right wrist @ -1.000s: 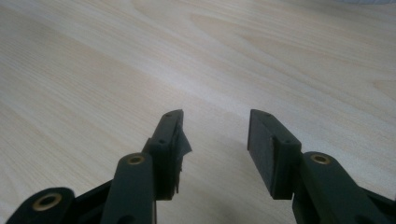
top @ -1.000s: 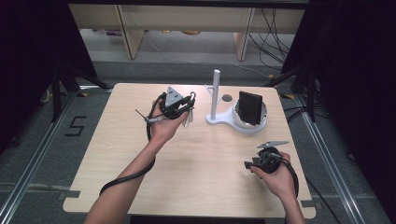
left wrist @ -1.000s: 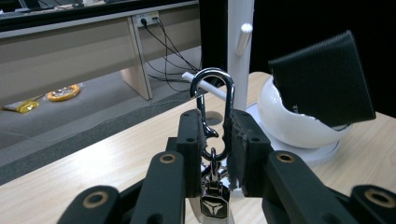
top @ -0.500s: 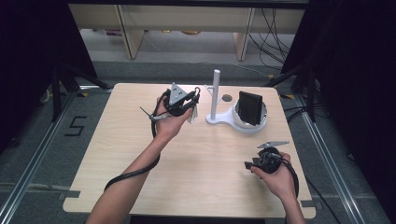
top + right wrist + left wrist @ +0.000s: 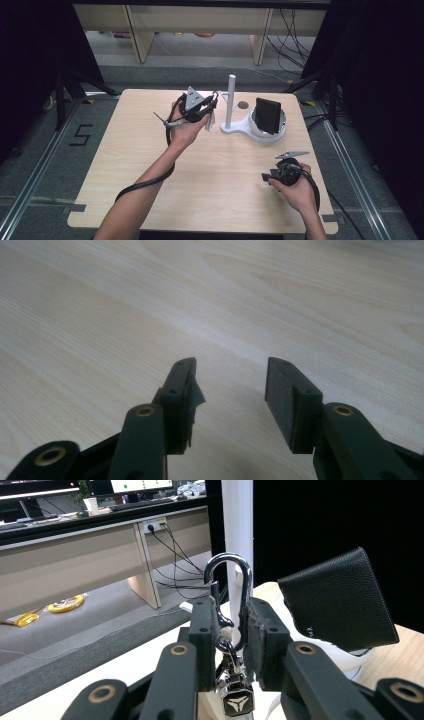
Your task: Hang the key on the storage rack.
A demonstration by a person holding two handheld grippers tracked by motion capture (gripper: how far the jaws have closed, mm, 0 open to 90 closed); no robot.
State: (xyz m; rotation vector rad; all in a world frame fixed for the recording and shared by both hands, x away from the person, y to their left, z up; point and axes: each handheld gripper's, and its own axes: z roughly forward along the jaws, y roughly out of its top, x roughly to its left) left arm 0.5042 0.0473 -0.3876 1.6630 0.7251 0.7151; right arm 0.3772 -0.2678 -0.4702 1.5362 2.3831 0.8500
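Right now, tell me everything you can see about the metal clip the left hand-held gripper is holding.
The carabiner clip is shiny silver metal, a rounded loop standing upright with its curved top clear above the jaws. The left hand-held gripper is shut on its lower sides. Below the loop a swivel link leads to a small dark tag bearing a three-pointed emblem. The clip is held up in front of the white post, with the black wallet to its right.

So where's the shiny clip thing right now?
The silver carabiner is pinched in the left tool, held up just in front of the white post, with the black wallet to its right in the left gripper view.
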